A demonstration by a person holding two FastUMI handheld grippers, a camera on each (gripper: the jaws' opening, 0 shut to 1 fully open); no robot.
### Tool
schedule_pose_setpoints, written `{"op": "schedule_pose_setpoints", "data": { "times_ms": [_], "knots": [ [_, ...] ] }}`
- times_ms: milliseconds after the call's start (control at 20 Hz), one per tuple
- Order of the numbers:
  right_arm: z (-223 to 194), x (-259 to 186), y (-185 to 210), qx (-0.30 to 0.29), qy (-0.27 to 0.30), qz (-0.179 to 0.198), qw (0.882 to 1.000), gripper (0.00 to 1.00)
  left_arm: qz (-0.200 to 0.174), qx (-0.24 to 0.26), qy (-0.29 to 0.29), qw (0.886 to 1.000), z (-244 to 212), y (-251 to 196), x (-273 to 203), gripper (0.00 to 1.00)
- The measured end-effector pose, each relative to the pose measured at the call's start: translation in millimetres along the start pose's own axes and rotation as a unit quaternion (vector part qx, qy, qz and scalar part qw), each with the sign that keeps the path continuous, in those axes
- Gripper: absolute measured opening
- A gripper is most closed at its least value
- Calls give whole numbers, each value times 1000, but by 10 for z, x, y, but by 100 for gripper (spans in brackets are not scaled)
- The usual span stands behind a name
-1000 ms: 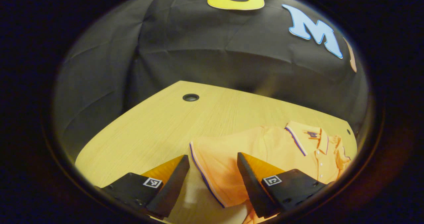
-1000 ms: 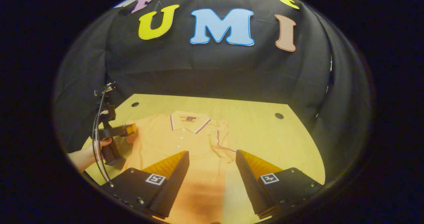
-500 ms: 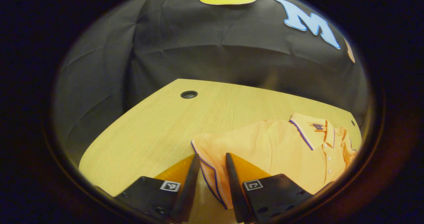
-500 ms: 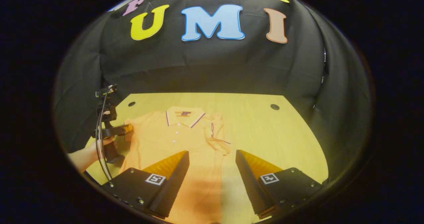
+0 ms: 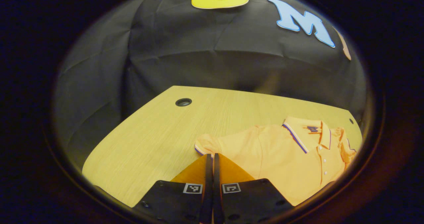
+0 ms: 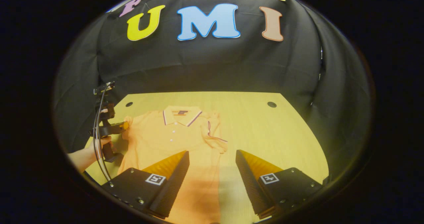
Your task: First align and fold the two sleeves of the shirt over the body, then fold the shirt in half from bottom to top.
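Observation:
An orange polo shirt (image 5: 281, 154) with a striped collar (image 5: 303, 133) lies flat on the wooden table (image 5: 149, 134). My left gripper (image 5: 209, 157) is shut on the cuff of the shirt's sleeve (image 5: 206, 145), which bunches up at the fingertips. In the right gripper view, that same gripper (image 6: 124, 126), held by a hand (image 6: 99, 144), pinches the sleeve at the shirt's (image 6: 159, 141) left edge. The other sleeve (image 6: 215, 134) lies folded over the body. My right gripper (image 6: 212, 159) stands open above the shirt's lower part, with nothing between its fingers.
The table (image 6: 265, 134) has bare wood to the right of the shirt and small round cable holes (image 6: 271, 104) (image 5: 183, 102) near its far corners. Black cloth walls close in behind and at both sides.
My left gripper has closed from wide open onto the sleeve cuff, and the cuff has bunched and pulled in a little. The right gripper has stayed open, drifting slightly.

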State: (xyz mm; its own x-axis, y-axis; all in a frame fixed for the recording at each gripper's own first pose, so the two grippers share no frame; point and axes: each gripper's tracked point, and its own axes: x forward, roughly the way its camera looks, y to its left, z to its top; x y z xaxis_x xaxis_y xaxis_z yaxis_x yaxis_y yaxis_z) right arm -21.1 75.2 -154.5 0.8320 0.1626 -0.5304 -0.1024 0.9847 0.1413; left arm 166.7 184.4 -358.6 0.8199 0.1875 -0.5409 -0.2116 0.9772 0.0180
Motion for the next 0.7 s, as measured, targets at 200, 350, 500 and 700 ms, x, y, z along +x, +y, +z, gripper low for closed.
{"op": "schedule_pose_setpoints", "data": {
  "times_ms": [200,350,500,700],
  "knots": [
    [-42,32,49,9,4,4,1000,88,-35,21,-15,999,186,-357,-153,7],
    [-94,48,102,20,6,3,1000,88,-64,48,-26,996,254,-671,-225,7],
    [-213,58,123,28,11,-9,999,88,-95,90,-28,991,227,-976,-264,7],
    [-347,40,159,52,18,-21,998,88,-135,130,-20,982,104,-1329,-296,8]
  ]
}}
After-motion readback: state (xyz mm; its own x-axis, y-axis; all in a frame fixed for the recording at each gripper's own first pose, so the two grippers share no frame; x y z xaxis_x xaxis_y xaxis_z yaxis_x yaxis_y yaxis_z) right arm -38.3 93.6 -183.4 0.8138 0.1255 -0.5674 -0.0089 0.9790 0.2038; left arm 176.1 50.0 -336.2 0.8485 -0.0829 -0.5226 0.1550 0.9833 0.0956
